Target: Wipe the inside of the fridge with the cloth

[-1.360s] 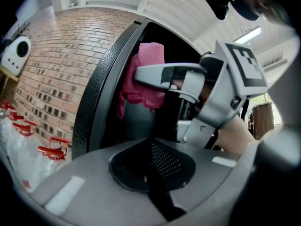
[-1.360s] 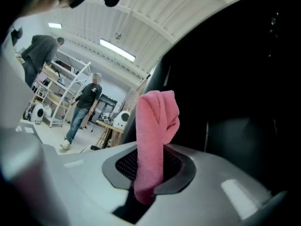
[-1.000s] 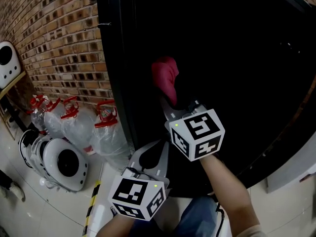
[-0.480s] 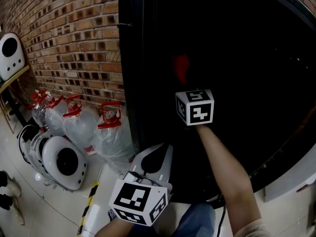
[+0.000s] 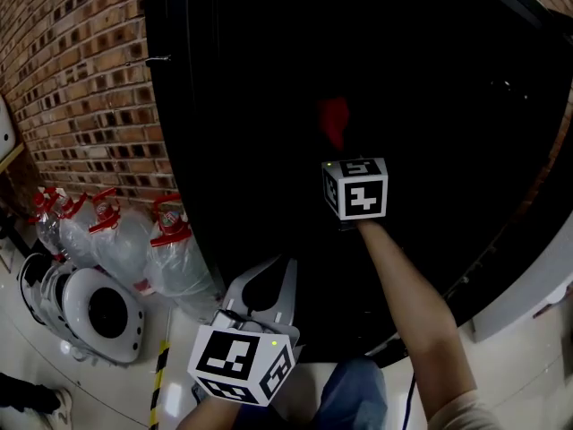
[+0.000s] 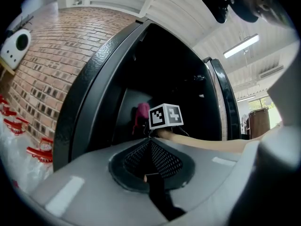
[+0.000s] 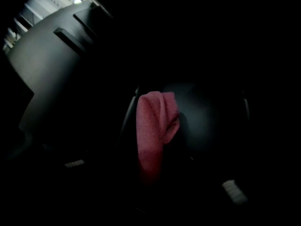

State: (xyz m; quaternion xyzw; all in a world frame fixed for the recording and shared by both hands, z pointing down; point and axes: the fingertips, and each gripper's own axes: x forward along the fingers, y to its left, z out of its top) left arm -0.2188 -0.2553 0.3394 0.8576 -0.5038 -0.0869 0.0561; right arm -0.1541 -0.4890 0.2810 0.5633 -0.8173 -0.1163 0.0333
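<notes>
The fridge (image 5: 448, 106) stands open, its inside black and very dim. A red cloth (image 5: 334, 119) hangs in the dark of the cavity, pinched by my right gripper (image 5: 341, 150), whose marker cube (image 5: 355, 189) faces me. In the right gripper view the cloth (image 7: 154, 128) droops from between the dim jaws, close to a grey inner wall (image 7: 56, 65). My left gripper (image 5: 285, 265) waits low, outside the fridge opening, shut with nothing held. In the left gripper view, its mesh pads meet at the tip (image 6: 151, 142), with the cloth (image 6: 141, 113) beyond them.
A brick wall (image 5: 81, 88) runs along the left. Water bottles with red handles (image 5: 170, 240) and a white round device (image 5: 89, 307) sit on the tiled floor beside the fridge's left edge (image 5: 175, 150). Yellow-black tape (image 5: 163, 374) marks the floor.
My right gripper has pushed up and deeper into the fridge with the cloth, then held nearly still. The left gripper stays low; the head view shifted slightly.
</notes>
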